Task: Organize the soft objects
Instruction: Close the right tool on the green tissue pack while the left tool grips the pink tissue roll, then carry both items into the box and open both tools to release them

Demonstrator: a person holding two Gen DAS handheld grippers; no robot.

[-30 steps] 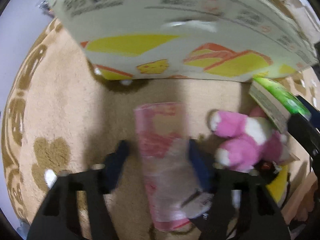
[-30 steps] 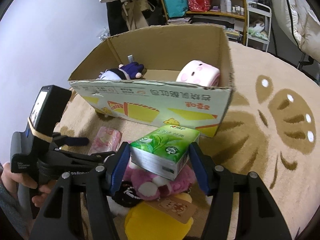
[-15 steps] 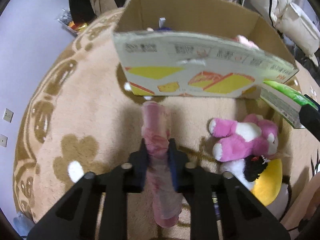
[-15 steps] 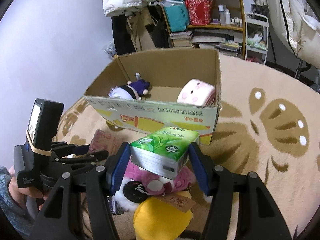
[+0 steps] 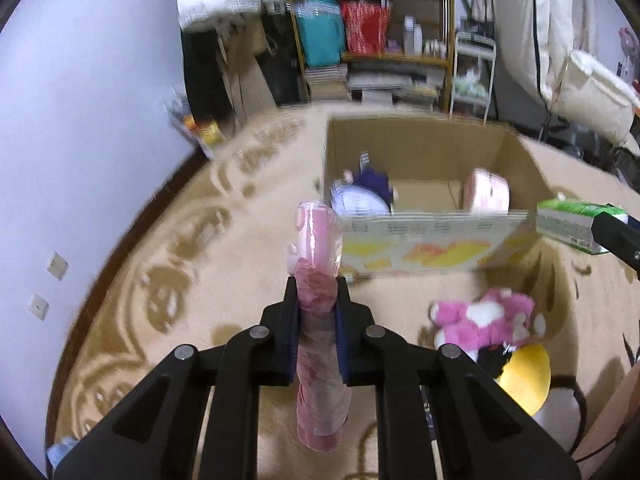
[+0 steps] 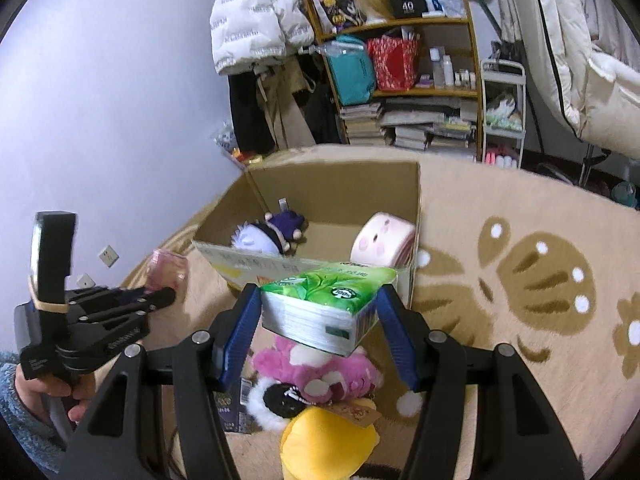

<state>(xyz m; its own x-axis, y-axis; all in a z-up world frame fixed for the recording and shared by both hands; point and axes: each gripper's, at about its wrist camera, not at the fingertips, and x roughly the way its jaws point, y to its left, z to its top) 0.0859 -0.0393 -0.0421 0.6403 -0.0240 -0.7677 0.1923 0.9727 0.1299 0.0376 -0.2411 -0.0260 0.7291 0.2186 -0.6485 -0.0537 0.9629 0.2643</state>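
Two hand-held claws hover above a beige pile rug with brown paw-print patterns [image 6: 532,280], both facing an open brown cardboard box with yellow and orange printing on its front [image 6: 414,216] that stands on the rug toward its far edge, in front of a cluttered shelf unit [image 6: 404,80]

The left claw [image 5: 317,312] is pinched narrow around a soft pink plastic-wrapped tissue pack [image 5: 318,264]. The pack stands on end between the pads, squeezed thin at the grip, with both ends sticking out. It is lifted clear of the rug, just before the box's front left corner

The right claw [image 6: 316,320] holds a green and white plastic-wrapped block of tissues with a leaf print [image 6: 328,300], clamped across its width at a slight tilt, just in front of the box's near wall

Inside the box lie a white and purple plush doll [image 6: 272,234] on the left and a pink cylindrical plush cushion with a face [image 6: 382,242] on the right. On the rug near the box's front right corner lie a bright pink and white plush toy [image 5: 484,316], a black and white plush [image 6: 276,400] and a yellow plush [image 6: 328,440], touching one another

Both packs look light and compressible, with slick wrapping that could slide. The pink one sags and seems best gripped mid-length; the green block looks firmer and suits a hold across its flat sides
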